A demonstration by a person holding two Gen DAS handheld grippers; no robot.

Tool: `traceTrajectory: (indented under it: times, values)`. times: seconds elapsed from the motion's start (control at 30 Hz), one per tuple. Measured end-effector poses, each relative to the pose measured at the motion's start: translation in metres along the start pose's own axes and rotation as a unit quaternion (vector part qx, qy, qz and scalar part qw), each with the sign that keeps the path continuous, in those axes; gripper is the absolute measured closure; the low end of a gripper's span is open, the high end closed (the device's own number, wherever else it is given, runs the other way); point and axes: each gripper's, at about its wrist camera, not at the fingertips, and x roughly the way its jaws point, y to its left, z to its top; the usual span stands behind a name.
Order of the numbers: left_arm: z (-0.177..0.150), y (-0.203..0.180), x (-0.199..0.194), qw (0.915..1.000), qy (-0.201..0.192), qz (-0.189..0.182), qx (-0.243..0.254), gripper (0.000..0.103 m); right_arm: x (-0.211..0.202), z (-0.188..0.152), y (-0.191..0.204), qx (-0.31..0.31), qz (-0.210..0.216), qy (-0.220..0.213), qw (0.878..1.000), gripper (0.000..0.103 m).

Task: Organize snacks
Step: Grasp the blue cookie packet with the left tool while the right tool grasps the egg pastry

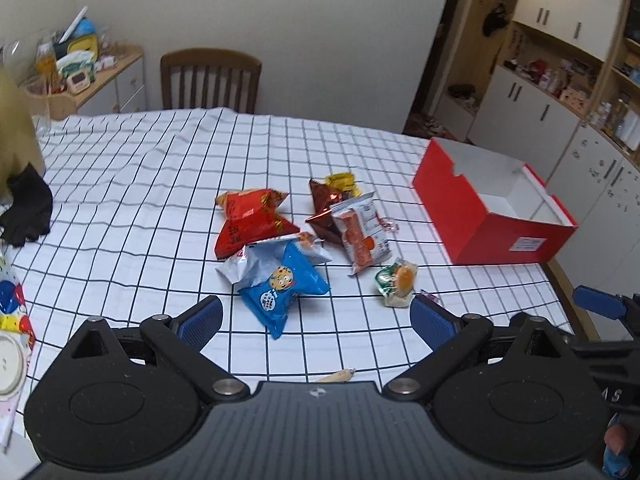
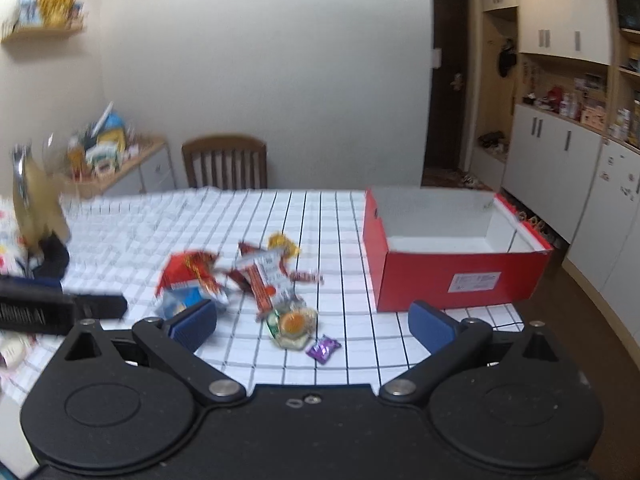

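Note:
Several snack packets lie in a pile on the checked tablecloth: a blue cookie bag (image 1: 282,286), a red bag (image 1: 250,220), a brown packet (image 1: 324,210), a white-orange packet (image 1: 362,232), a yellow packet (image 1: 342,182) and a small clear pack with an orange filling (image 1: 396,280). An open red box (image 1: 488,204), white inside and empty, stands at the right. My left gripper (image 1: 316,320) is open just before the blue bag. My right gripper (image 2: 312,322) is open, near the clear pack (image 2: 294,326) and a small purple candy (image 2: 323,349). The box (image 2: 452,276) also shows in the right wrist view.
A wooden chair (image 1: 210,80) stands at the table's far side. A black cloth (image 1: 28,210) and colourful wrappers lie at the left edge. A cluttered side cabinet (image 1: 80,76) is at the back left, cupboards (image 1: 560,92) at the right. The table's right edge (image 1: 568,292) is close.

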Motion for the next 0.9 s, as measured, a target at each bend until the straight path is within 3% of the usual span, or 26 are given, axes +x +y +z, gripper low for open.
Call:
traceTrajectory:
  times: [0.13,0.23,0.4,0.7,0.9]
  values:
    - [0.002,0.0,0.029,0.9994,0.026,0.02,-0.013,0.002,0.03,-0.007,-0.009,-0.026,0.018,0.032,0.999,0.004]
    - [0.006,0.007,0.05,0.9969,0.051,0.026,-0.054,0.002,0.051,-0.013,-0.014,-0.048,0.032,0.06,0.997,0.006]
    - [0.014,0.013,0.076,0.9934,0.058,0.056,-0.081,0.002,0.09,-0.016,-0.024,-0.069,0.05,0.108,0.99,0.011]
    - [0.017,0.007,0.122,0.9922,0.068,0.085,-0.061,0.003,0.15,-0.014,-0.017,-0.111,0.084,0.132,0.981,0.016]
    - [0.02,0.015,0.14,0.988,0.089,0.081,-0.096,0.007,0.179,-0.019,-0.005,-0.132,0.096,0.151,0.975,0.018]
